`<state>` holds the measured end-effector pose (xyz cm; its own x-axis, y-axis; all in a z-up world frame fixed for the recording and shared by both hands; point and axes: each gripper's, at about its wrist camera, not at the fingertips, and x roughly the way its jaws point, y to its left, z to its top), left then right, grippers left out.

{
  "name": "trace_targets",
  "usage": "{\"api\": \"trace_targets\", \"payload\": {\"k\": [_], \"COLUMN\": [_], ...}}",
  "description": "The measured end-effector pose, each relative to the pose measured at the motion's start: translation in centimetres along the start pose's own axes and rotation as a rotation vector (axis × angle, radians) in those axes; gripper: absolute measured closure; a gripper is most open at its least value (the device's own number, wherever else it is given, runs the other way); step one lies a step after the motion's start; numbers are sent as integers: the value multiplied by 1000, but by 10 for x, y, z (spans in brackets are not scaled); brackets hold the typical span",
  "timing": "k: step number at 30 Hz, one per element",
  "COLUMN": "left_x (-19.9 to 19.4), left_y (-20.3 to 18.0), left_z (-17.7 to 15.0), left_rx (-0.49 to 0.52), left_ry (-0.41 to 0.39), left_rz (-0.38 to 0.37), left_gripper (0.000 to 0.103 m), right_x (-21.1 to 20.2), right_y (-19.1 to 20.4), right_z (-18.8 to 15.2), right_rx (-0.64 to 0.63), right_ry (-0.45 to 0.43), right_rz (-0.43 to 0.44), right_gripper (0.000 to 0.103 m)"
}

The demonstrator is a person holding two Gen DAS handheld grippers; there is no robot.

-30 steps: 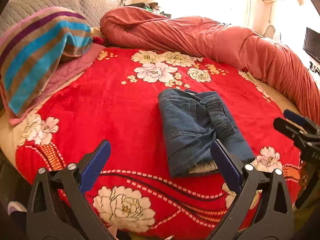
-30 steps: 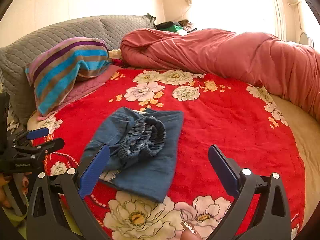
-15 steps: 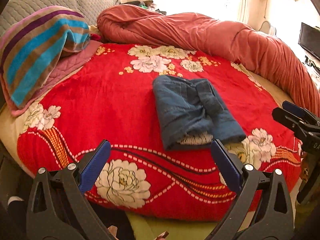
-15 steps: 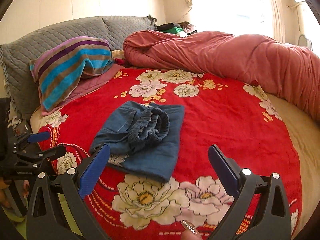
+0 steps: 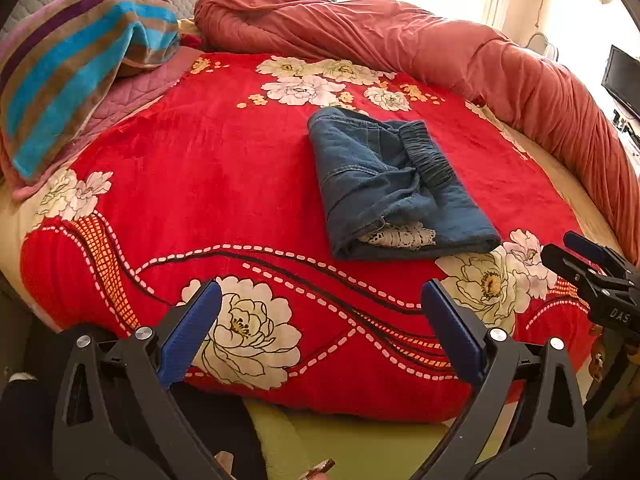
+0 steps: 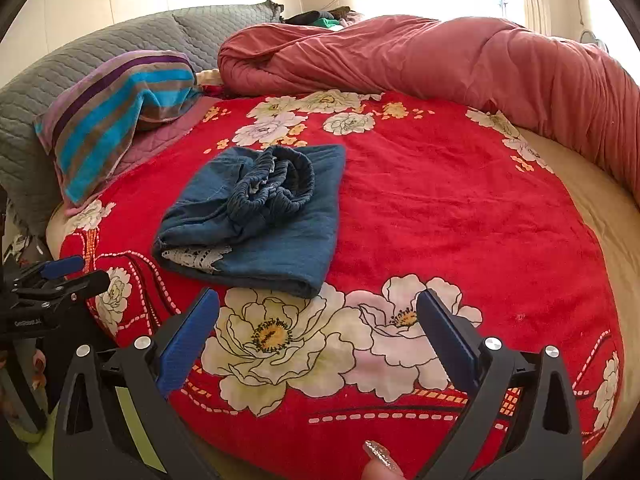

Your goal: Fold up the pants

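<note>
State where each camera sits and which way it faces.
Left wrist: on the left claw, open, facing across the bed at the folded pants; the right claw shows at right.
Right wrist: on the right claw, open, pants ahead-left; left claw and a fingertip show.
Shared: pants, red floral blanket, striped towel.

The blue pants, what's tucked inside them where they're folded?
A bit of white lace peeks out of the open end of the folded blue pants, and the gathered waistband lies on top. Deeper inside, the denim hides everything.
</note>
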<state>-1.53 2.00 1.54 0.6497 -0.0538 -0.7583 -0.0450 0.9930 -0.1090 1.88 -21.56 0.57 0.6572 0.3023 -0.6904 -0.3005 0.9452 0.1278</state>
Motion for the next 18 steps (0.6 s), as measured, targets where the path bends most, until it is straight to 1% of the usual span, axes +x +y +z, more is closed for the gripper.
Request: {"api": "trace_targets", "payload": {"k": [18], "left_x": [2], "left_y": [2], "left_z": [0], "left_rx": [-1], "left_ry": [14], "left_rz": [16], "left_gripper": [10], "right_x": [-2], "right_y": [3], "right_z": [0], "right_rx": [-2], "right_ry": [-6], "right_rz": [-3], "right_gripper": [5]}}
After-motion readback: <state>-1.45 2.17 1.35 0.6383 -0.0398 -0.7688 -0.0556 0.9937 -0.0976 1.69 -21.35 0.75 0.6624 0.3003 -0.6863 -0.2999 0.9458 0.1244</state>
